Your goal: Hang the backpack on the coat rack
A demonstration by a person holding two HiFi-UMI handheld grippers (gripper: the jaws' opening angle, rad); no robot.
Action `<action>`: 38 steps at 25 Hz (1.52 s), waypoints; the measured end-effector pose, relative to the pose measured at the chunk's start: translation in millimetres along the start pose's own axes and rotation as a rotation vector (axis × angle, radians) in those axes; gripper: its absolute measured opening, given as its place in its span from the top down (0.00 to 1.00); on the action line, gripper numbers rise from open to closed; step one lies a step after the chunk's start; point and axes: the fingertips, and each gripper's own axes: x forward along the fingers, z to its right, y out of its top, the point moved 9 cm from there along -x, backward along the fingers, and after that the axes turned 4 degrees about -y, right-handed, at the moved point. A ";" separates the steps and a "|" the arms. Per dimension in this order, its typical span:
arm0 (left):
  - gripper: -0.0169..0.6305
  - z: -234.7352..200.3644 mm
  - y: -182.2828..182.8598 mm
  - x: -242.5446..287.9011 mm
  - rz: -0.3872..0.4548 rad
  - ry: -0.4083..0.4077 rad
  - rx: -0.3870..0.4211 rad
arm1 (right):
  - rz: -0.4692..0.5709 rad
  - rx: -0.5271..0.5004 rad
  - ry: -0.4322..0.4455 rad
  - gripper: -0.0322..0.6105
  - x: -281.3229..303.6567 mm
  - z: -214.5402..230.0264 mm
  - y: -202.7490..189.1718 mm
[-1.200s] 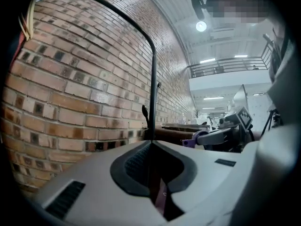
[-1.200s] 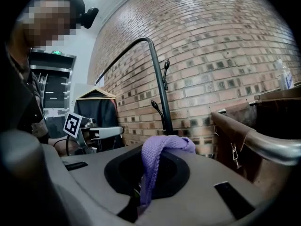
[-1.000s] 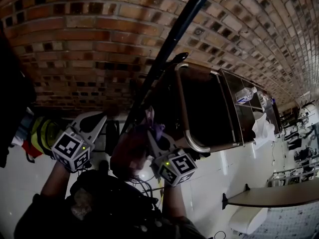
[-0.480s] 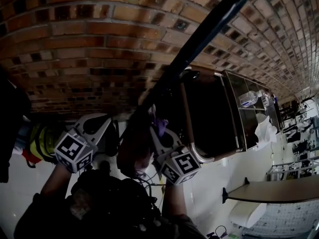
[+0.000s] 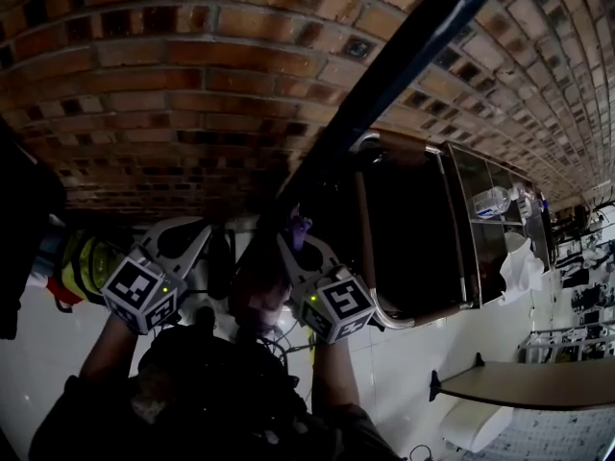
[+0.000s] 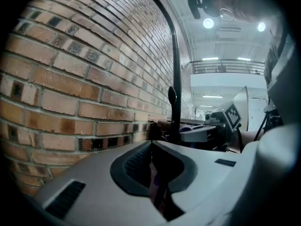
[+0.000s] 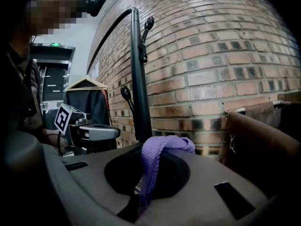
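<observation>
Looking down in the head view, we hold the backpack [image 5: 255, 291] between left gripper [image 5: 200, 236] and right gripper [image 5: 293, 243], just under the coat rack pole [image 5: 384, 75]. Left gripper view: jaws pinched narrow on a strap [image 6: 153, 185]. Only the right gripper view shows the purple loop [image 7: 162, 147] clamped and the hook [image 7: 148, 23] above; miss it and the bag drops.

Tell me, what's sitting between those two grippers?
In the head view, the backpack hangs between the left gripper and the right gripper, which pinches its purple strap.
</observation>
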 end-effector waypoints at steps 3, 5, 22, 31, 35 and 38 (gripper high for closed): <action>0.91 1.1 0.8 0.1 0.018 0.023 0.005 | -0.010 0.001 0.017 0.94 0.6 3.4 -2.6; 0.91 2.8 0.6 2.2 0.019 0.037 0.016 | -0.023 -0.007 0.035 0.94 0.9 3.0 -6.0; 0.91 25.8 -6.4 7.0 0.001 0.098 -0.007 | -0.159 -0.063 0.178 0.94 22.0 -9.2 -56.4; 0.91 38.7 -14.7 8.1 -0.013 0.105 -0.001 | -0.133 -0.063 0.198 0.94 19.6 -4.7 -77.7; 0.91 48.9 -16.9 11.4 -0.006 0.084 -0.005 | -0.112 -0.055 0.187 0.93 18.4 -2.0 -84.8; 0.91 54.0 -16.6 12.5 -0.007 0.083 -0.006 | -0.110 -0.043 0.174 0.91 18.3 -1.2 -90.3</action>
